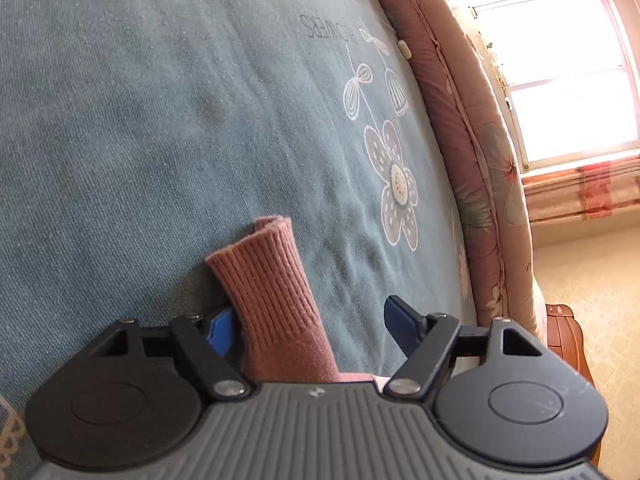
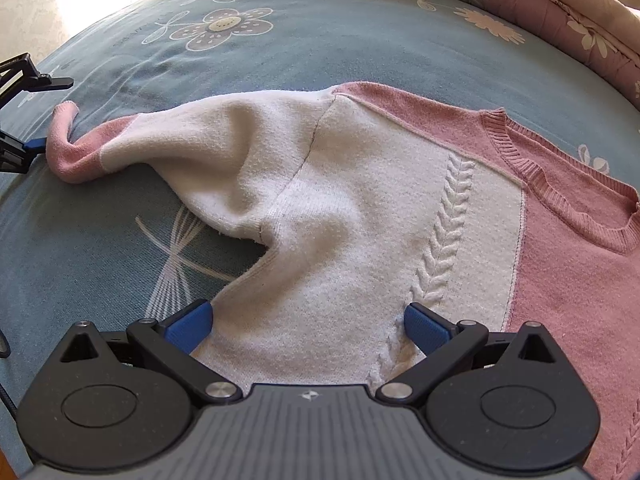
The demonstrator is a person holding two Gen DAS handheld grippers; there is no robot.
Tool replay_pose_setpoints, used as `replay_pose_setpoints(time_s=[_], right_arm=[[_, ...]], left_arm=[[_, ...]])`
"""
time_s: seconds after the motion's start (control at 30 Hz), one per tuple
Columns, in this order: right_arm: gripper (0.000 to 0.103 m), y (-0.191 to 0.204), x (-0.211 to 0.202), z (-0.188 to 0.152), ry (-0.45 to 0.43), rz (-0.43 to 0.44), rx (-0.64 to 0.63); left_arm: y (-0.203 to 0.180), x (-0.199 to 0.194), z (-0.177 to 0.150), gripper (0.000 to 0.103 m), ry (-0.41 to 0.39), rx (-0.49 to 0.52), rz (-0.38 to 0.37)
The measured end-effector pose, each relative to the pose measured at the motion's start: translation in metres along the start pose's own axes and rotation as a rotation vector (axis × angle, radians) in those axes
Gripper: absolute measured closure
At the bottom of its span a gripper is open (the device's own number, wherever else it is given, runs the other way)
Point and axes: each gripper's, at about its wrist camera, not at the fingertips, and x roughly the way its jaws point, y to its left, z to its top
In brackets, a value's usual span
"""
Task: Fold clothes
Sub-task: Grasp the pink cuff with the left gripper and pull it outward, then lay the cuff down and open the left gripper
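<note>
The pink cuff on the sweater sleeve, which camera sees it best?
The left wrist view. The pink cuff fills the space between the open jaws, close enough to see its ribbing. In the right wrist view the same cuff is small, far at the left edge, at the end of the white sleeve.

Sweater (image 2: 360, 208): knit, white body w/ a cable braid down the front, pink yoke, ribbed pink neckband. Lies mostly flat on the blue sheet, rumpled around the armpit. One sleeve (image 2: 168, 140) stretches out sideways, white w/ a pink end; its ribbed pink cuff (image 1: 268, 280) curls upward, opening visible.
</note>
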Motion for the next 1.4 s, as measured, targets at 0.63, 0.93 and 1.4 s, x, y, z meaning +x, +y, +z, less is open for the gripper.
replay_pose_setpoints(time_s=[0.63,0.93,1.4], right_arm=[[0.000,-0.001,-0.005,0.000,0.007,-0.002,-0.007],[0.000,-0.002,-0.008,-0.001,0.012,0.006,-0.015],[0.000,0.029,-0.019,0.016,-0.083,0.074,-0.159]], left_arm=[[-0.067,-0.075,0.024,0.087,-0.257,0.236,0.023],[-0.035,-0.087,0.022,0.084,-0.361,0.208,0.303],[-0.078,-0.030,-0.030,0.060,-0.098,0.532,0.294]])
